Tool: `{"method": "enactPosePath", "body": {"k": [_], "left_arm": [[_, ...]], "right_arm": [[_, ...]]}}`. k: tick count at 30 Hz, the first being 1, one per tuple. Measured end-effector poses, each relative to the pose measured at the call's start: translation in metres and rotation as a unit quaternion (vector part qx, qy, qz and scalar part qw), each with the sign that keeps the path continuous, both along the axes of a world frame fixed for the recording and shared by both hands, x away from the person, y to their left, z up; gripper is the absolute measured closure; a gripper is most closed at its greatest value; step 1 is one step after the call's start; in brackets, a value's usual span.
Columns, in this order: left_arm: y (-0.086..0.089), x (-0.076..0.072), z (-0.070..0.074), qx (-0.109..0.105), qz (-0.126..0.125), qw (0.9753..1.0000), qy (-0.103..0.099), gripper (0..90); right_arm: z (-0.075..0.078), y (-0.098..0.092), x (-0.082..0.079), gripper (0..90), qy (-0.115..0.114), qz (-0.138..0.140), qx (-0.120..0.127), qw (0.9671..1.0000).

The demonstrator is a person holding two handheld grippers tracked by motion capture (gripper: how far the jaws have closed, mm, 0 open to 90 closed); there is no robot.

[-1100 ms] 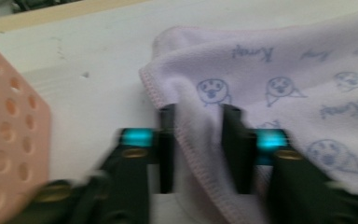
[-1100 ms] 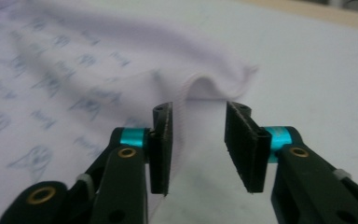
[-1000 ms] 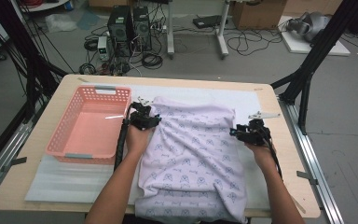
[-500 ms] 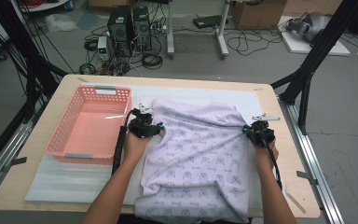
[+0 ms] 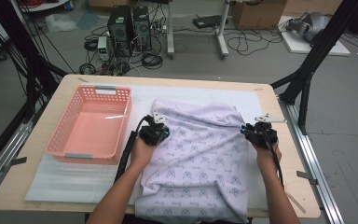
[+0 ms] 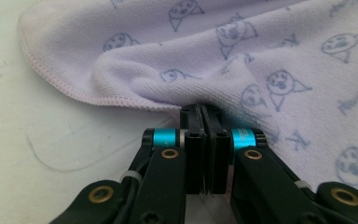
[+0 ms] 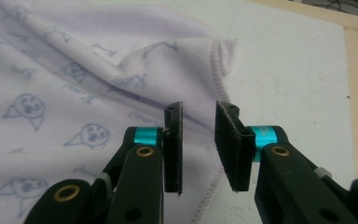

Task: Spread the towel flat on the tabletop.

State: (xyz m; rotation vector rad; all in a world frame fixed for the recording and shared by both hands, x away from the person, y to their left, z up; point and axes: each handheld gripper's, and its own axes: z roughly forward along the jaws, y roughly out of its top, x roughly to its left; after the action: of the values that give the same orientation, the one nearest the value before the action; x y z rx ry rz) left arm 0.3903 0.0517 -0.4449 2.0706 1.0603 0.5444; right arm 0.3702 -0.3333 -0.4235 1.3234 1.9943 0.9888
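Towel [image 5: 200,158]: pale lilac terry cloth printed with small blue cat faces and lettering, hemmed with pink stitching. It lies spread over the right half of the table, wrinkled, its near end draping over the near edge. The far edge sits bunched and folded, well short of the table's far edge.

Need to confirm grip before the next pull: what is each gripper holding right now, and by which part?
The left gripper is shut on the lilac towel, pinching a fold beside its stitched hem. The right gripper is open over the towel's opposite hem, holding nothing.
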Motion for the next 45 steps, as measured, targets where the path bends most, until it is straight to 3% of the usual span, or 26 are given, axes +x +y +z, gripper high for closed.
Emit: {"method": "enactPosePath", "body": {"k": [3,4,5,7,9,10,13,15,17,20,23,25,27,31,33,34,35,36,37,38,40,42,43,45], "left_arm": [[0.013,0.006,0.001,0.002,0.051,0.9987,-0.006,88.3],[0.021,0.008,0.002,0.004,0.075,0.9971,-0.01,88.3],[0.023,0.009,0.002,0.007,0.081,0.9966,-0.014,88.4],[0.034,0.011,0.005,0.015,0.116,0.9928,-0.027,88.3],[0.037,0.012,0.005,0.022,0.13,0.9907,-0.033,87.9],[0.037,0.012,0.005,0.015,0.133,0.9905,-0.029,86.8],[0.035,0.009,0.005,-0.002,0.117,0.9931,-0.008,62.9],[0.033,0.003,0.009,-0.013,0.094,0.9955,-0.002,56.3],[0.032,-0.007,0.012,-0.028,0.072,0.9969,-0.01,54.5],[0.033,-0.02,0.012,-0.032,0.05,0.9982,0.001,54.3],[0.037,-0.029,0.006,-0.034,0.038,0.9984,0.025,52.8],[0.039,-0.033,0.002,-0.036,0.029,0.9981,0.04,50.8],[0.04,-0.039,-0.001,-0.037,0.017,0.9988,0.028,48.2],[0.041,-0.05,-0.003,-0.039,0.007,0.999,0.019,46.6],[0.042,-0.056,-0.006,-0.029,0.001,0.9996,-0.001,48.3],[0.042,-0.058,-0.006,-0.031,-0.001,0.9995,-0.007,54.0],[0.042,-0.059,-0.006,-0.027,-0.003,0.9996,-0.008,72.9],[0.042,-0.057,-0.005,-0.023,-0.002,0.9997,-0.01,85.3],[0.042,-0.054,-0.004,-0.024,0.004,0.9997,-0.007,86.9],[0.042,-0.052,-0.004,-0.018,0.015,0.9997,-0.012,87.3],[0.045,-0.044,-0.004,-0.029,0.045,0.9983,-0.02,87.8],[0.046,-0.033,-0.003,-0.028,0.063,0.9974,-0.022,88.6],[0.043,-0.03,-0.002,-0.024,0.069,0.9971,-0.023,88.6],[0.035,-0.024,0.001,-0.008,0.073,0.9963,-0.045,88.6]], "right_arm": [[0.001,0.002,-0.004,72.4,-0.001,0.01,0.002,0.9999],[0.001,0.002,-0.005,72.4,-0.002,0.01,0.004,0.9999],[0.0,0.001,-0.007,72.4,-0.002,0.013,0.005,0.9999],[-0.001,0.0,-0.008,72.5,-0.003,0.013,0.003,0.9999],[-0.003,-0.002,-0.009,72.0,0.005,0.011,0.009,0.9999],[-0.004,-0.003,-0.009,70.7,0.008,0.013,0.011,0.9998],[-0.01,-0.003,-0.012,60.4,0.033,0.041,0.032,0.9981],[-0.014,-0.001,-0.015,55.6,0.052,0.068,0.051,0.995],[-0.017,0.002,-0.018,53.7,0.069,0.093,0.058,0.9917],[-0.023,0.008,-0.024,54.8,0.082,0.102,0.026,0.9911],[-0.023,0.01,-0.027,60.9,0.068,0.092,0.0,0.9934],[-0.022,0.012,-0.028,58.1,0.068,0.085,-0.011,0.994],[-0.019,0.013,-0.03,53.2,0.075,0.066,-0.017,0.9949],[-0.017,0.01,-0.04,44.7,0.093,0.085,-0.007,0.992],[-0.017,0.008,-0.046,38.5,0.1,0.095,-0.002,0.9904],[-0.017,0.007,-0.049,39.2,0.106,0.091,0.001,0.9902],[-0.019,0.006,-0.051,42.6,0.105,0.089,-0.003,0.9905],[-0.02,0.006,-0.052,50.2,0.099,0.089,-0.007,0.9911],[-0.02,0.004,-0.052,72.5,0.093,0.094,-0.004,0.9912],[-0.019,0.002,-0.05,85.3,0.093,0.106,0.011,0.99],[-0.021,0.0,-0.045,86.8,0.088,0.099,0.018,0.991],[-0.021,0.001,-0.038,87.0,0.066,0.088,-0.001,0.9939],[-0.021,0.002,-0.033,87.0,0.056,0.081,-0.005,0.9951],[-0.02,0.003,-0.024,87.1,0.034,0.066,-0.007,0.9973]]}}
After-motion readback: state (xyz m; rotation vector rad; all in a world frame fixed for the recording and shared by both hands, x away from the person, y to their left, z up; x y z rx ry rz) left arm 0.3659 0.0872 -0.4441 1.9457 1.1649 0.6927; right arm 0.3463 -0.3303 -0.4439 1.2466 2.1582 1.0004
